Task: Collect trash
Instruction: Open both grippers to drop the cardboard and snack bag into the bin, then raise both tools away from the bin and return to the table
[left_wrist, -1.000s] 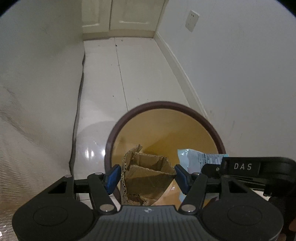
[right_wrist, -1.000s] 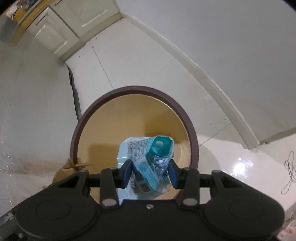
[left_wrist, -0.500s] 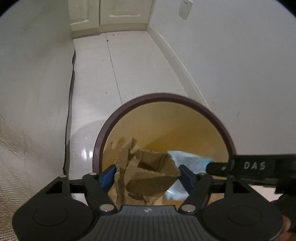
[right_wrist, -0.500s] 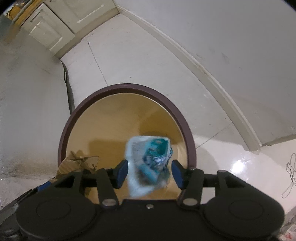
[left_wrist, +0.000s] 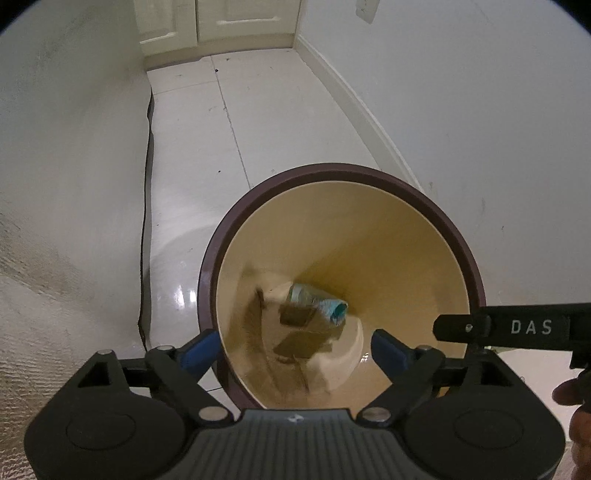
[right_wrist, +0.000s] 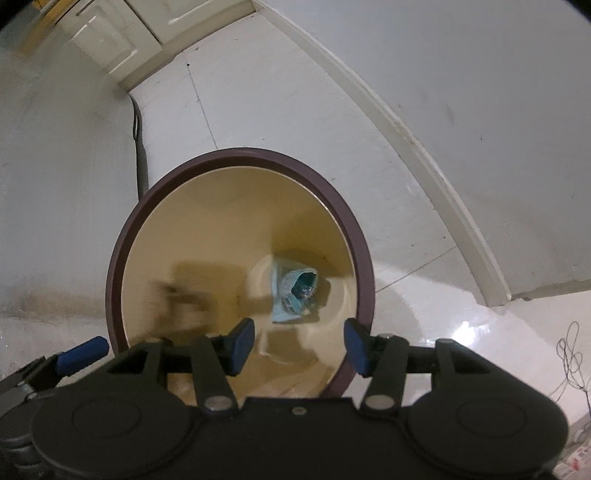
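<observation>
A round bin (left_wrist: 343, 172) with a brown rim (right_wrist: 240, 154) and a cream inside stands on the floor right below both grippers. A teal and white plastic wrapper (left_wrist: 318, 303) (right_wrist: 295, 291) lies at its bottom. A piece of brown cardboard (left_wrist: 295, 332) (right_wrist: 177, 299) is falling inside the bin, blurred. My left gripper (left_wrist: 295, 352) hangs over the near rim, its jaws opening, with nothing between the blue pads. My right gripper (right_wrist: 299, 343) is open and empty above the bin; its black body marked DAS (left_wrist: 517, 326) shows at the right of the left wrist view.
The glossy white tiled floor (left_wrist: 207, 155) runs to cream cabinet doors (left_wrist: 221, 18) at the far end. A wall with a skirting board (right_wrist: 424, 147) is at the right, a pale textured surface (left_wrist: 55, 184) at the left. A thin cable (right_wrist: 569, 365) lies at the right.
Both grippers have opened. The cardboard has left the left gripper and the wrapper the right one; the wrapper now lies on the bin's bottom and the cardboard is dropping after it.
</observation>
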